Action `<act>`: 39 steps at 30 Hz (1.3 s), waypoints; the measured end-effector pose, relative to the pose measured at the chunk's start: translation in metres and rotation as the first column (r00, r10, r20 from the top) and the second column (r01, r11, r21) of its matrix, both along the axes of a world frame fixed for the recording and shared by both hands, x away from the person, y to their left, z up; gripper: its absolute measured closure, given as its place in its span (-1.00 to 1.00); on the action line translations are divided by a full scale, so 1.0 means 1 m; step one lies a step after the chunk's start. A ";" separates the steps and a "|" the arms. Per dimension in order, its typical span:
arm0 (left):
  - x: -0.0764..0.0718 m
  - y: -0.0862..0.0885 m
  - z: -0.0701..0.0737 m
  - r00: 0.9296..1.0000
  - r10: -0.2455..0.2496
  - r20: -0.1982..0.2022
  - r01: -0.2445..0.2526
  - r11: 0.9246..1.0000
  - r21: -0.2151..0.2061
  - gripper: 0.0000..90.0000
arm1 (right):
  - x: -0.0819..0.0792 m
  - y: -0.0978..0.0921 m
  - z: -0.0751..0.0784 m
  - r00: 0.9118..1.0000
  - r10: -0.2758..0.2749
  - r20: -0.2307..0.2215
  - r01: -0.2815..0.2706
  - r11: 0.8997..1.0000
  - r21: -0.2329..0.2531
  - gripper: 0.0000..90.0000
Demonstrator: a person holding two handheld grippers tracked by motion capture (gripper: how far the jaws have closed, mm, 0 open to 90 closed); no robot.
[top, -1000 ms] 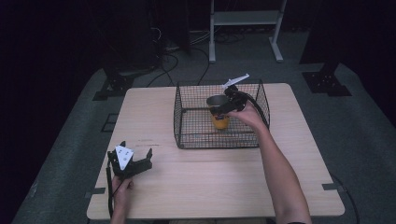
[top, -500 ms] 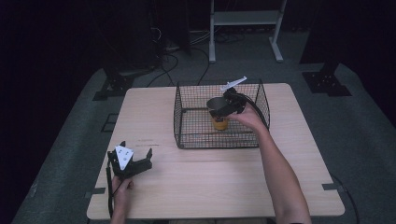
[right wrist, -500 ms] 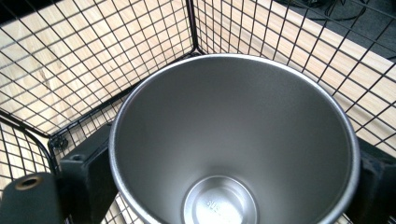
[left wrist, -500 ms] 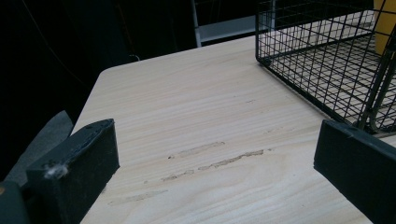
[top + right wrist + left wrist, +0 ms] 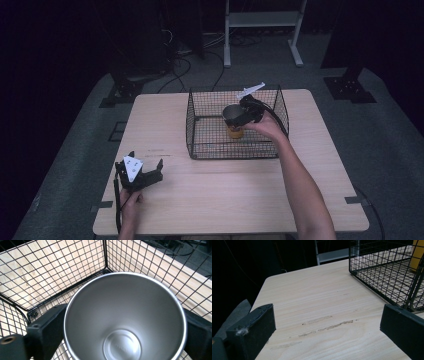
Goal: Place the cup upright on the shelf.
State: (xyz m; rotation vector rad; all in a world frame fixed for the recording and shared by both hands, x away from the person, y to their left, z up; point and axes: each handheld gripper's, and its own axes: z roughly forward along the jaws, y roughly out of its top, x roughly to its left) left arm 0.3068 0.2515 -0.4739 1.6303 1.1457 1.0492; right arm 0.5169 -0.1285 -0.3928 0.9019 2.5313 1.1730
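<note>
A light wooden table [image 5: 225, 200] stands in a dark room. On its far half sits a black wire basket [image 5: 200, 135], open at the top. The person's right arm reaches forward from the bottom edge of the high view, and the right gripper [image 5: 239, 118] is over the basket near its middle, its two black jaws pressed against opposite sides of a steel cup [image 5: 231, 114]. In the right gripper view the cup [image 5: 125, 320] is upright, mouth open, its inside bare, with the basket mesh [image 5: 50, 277] below and around it. A yellow-orange object [image 5: 235, 133] lies inside the basket just under the cup; what it is cannot be told. Well apart, near the table's front left corner, the left gripper [image 5: 140, 175] rests on the tabletop, its jaws spread wide and holding nothing.
</note>
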 end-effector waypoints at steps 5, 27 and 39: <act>0.000 0.000 0.000 1.000 0.000 0.001 0.000 1.000 0.001 -1.00 | 0.000 -0.002 0.002 1.000 -0.007 0.008 0.007 1.000 0.005 -0.90; 0.001 0.000 0.000 1.000 0.005 0.001 -0.005 1.000 0.004 -1.00 | -0.007 -0.014 0.023 0.999 -0.022 0.046 0.016 0.993 0.118 -0.94; 0.000 -0.001 0.000 1.000 -0.002 0.001 0.002 1.000 0.007 -1.00 | -0.028 -0.028 0.038 0.999 -0.020 0.045 0.010 0.977 0.215 -0.91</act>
